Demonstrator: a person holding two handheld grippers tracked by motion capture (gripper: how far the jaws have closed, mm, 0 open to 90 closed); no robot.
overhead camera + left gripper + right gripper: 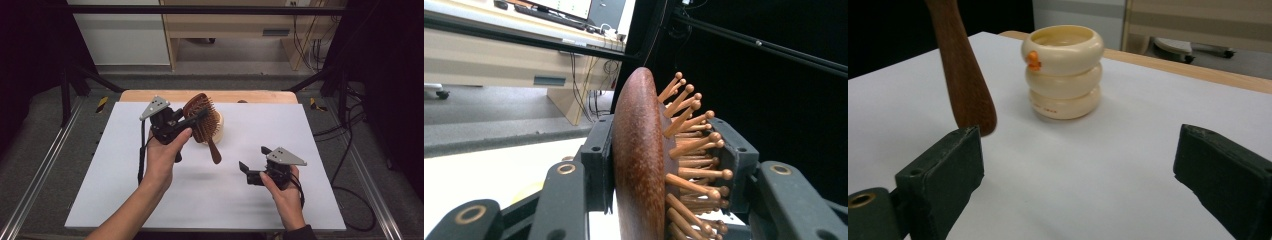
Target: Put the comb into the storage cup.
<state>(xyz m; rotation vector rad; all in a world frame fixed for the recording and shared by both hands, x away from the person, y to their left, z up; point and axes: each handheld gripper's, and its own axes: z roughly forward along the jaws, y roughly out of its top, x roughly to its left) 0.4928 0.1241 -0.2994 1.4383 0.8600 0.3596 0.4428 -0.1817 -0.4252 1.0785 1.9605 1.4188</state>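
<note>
A brown wooden hairbrush (202, 119) with peg bristles hangs in the air over the table's far middle, handle pointing down toward me. My left gripper (192, 119) is shut on its head; in the left gripper view the brush head (641, 165) stands edge-on between the two pads, bristles to the right. Behind it on the white table (210, 195) stands a cream ringed holder (218, 127), seen whole as the cream holder (1064, 71) with a small orange mark. My right gripper (255, 162) sits low at the right, open and holding nothing; the brush handle (962, 70) hangs at the upper left of its view.
The white sheet covers a wooden table (260, 96) whose far edge shows behind. Black frame rails and cables flank both sides. A wooden desk (235, 30) stands beyond the table.
</note>
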